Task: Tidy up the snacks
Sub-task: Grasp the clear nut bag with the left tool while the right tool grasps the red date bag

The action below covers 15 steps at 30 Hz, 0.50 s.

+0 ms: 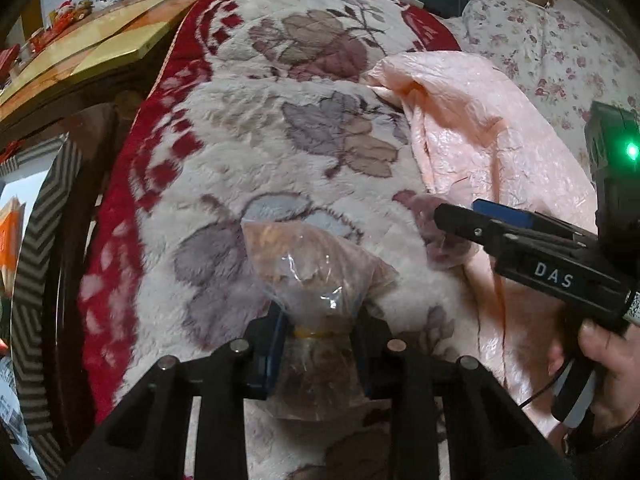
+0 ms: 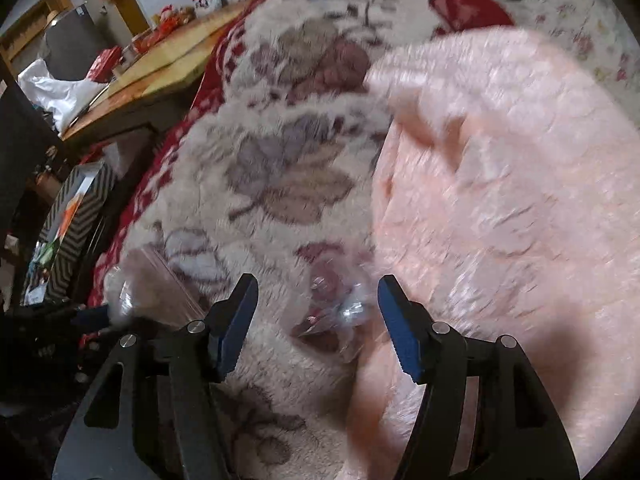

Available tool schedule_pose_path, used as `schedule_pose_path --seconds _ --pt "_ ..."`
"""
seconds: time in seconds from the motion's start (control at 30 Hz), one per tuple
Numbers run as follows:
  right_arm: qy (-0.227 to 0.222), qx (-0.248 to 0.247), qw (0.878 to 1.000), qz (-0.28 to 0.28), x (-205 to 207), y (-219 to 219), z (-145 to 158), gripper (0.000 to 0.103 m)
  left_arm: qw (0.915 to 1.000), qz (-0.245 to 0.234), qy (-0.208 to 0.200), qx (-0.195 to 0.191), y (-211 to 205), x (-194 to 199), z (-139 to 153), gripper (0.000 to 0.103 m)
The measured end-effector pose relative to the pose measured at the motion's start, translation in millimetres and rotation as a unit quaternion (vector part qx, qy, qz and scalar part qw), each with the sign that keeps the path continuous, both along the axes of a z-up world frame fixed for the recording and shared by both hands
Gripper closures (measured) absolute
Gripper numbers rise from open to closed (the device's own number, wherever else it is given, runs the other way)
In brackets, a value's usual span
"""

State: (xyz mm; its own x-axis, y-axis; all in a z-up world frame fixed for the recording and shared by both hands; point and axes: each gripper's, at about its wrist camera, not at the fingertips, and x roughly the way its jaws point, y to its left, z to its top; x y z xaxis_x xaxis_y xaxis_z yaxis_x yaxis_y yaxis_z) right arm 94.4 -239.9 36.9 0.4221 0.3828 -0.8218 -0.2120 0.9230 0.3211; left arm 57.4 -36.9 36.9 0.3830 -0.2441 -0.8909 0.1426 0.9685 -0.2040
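Observation:
A clear bag of brown snacks (image 1: pixel 316 264), tied with a yellow band, lies on the flowered plush blanket (image 1: pixel 248 128). My left gripper (image 1: pixel 320 336) is shut on its neck at the band. The same bag (image 2: pixel 152 284) shows at the lower left of the right wrist view. A small clear bag with reddish contents (image 2: pixel 332 304) lies between the fingers of my right gripper (image 2: pixel 316 284), which stands open with its blue pads off the bag. In the left wrist view the right gripper (image 1: pixel 460 218) reaches in from the right over that small bag (image 1: pixel 440 240). A large crumpled pink plastic bag (image 1: pixel 480 140) (image 2: pixel 500 200) lies just right of it.
A wooden table (image 1: pixel 100 44) with red items stands left of the bed. A zigzag-striped box (image 1: pixel 44 220) sits below it on the floor side. A floral quilt (image 1: pixel 540 48) lies at the far right. A hand (image 1: pixel 608 360) holds the right gripper's handle.

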Motion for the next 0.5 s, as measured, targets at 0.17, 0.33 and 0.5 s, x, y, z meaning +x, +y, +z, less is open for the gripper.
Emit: schedule_pose_path --seconds 0.17,0.33,0.5 --pt "0.002 -0.024 1.0 0.019 -1.1 4.3 -17.6 0.034 0.9999 0.007 -0.006 0.006 -6.1 0.0 -10.8 0.071" --pt "-0.005 -0.014 1.0 0.0 -3.5 -11.2 -30.8 0.066 0.9999 0.014 -0.008 0.005 -4.7 -0.5 -12.7 0.071" --pt "-0.019 0.004 1.0 0.008 -15.3 -14.9 -14.5 0.071 0.9996 0.02 -0.018 0.006 3.5 -7.2 -2.2 0.072"
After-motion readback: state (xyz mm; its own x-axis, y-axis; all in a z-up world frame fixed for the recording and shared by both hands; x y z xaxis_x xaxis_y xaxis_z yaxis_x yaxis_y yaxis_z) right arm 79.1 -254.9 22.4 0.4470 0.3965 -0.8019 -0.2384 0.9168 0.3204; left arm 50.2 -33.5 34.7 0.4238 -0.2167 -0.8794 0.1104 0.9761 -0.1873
